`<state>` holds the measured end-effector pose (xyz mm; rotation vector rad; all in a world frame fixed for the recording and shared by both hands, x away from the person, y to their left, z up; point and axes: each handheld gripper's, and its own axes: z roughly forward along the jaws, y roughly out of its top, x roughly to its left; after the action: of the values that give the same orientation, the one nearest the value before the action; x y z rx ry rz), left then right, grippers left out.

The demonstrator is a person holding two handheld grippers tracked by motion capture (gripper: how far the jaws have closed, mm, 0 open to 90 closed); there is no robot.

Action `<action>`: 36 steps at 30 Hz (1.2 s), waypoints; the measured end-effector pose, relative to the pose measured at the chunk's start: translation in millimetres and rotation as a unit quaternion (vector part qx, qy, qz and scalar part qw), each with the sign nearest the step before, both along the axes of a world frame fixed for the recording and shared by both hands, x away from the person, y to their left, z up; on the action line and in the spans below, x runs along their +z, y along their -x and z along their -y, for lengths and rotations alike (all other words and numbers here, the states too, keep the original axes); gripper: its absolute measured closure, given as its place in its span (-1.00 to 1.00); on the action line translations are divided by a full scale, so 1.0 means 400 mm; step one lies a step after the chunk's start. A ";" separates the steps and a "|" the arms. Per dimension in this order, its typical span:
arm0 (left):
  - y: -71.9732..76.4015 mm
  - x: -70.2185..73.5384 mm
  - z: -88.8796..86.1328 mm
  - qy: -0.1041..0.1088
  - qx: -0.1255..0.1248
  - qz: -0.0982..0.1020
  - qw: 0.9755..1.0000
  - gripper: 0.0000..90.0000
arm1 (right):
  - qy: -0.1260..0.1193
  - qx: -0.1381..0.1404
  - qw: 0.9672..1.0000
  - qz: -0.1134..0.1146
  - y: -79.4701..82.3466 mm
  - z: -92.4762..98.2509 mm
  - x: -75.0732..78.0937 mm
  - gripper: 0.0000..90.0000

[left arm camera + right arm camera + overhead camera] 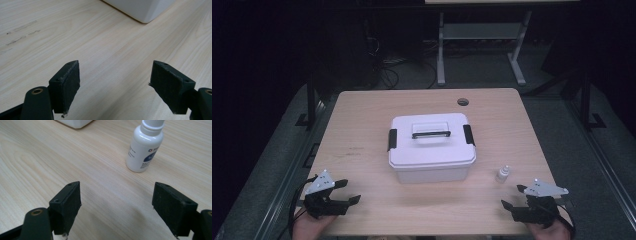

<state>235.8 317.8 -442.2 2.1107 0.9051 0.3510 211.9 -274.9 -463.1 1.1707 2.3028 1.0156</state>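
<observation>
A white lidded storage box [432, 146] with a black handle and black side clips stands in the middle of the wooden table [362, 150]. Its near corner [143, 10] appears in the left gripper view. A small white dropper bottle [503, 173] stands upright to the box's right, and looms just ahead in the right gripper view [145, 147]. My left gripper [350, 191] rests open near the table's front left, jaws wide apart over bare wood [115, 85]. At the front right my right gripper [513, 196] is open too [116, 206], the bottle a short way beyond its jaws.
A round cable hole [463, 102] sits near the table's far edge. Beyond the table are the legs of another desk [441, 50] and cables on the dark floor. Bare wood lies between the grippers and the box.
</observation>
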 end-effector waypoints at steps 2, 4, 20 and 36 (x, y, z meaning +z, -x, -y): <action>0.001 0.002 0.003 -0.003 -0.004 0.002 1.000 -0.49 | 0.000 0.000 1.000 -0.001 0.000 -0.002 0.001 -0.50; 0.003 0.006 0.010 -0.005 -0.010 0.000 1.000 -0.49 | 0.002 0.003 1.000 0.000 -0.001 -0.006 0.001 -0.51; 0.013 0.067 0.034 -0.033 -0.039 -0.009 0.999 -0.47 | 0.012 0.012 1.000 0.002 -0.001 -0.018 0.004 -0.52; -0.023 0.160 0.066 -0.063 -0.058 -0.022 0.996 -0.46 | 0.013 0.016 1.000 0.004 -0.006 -0.023 0.006 -0.53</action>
<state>245.2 291.4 -378.0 2.2824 0.7998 0.3101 214.5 -265.7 -460.7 1.1219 2.3291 0.9975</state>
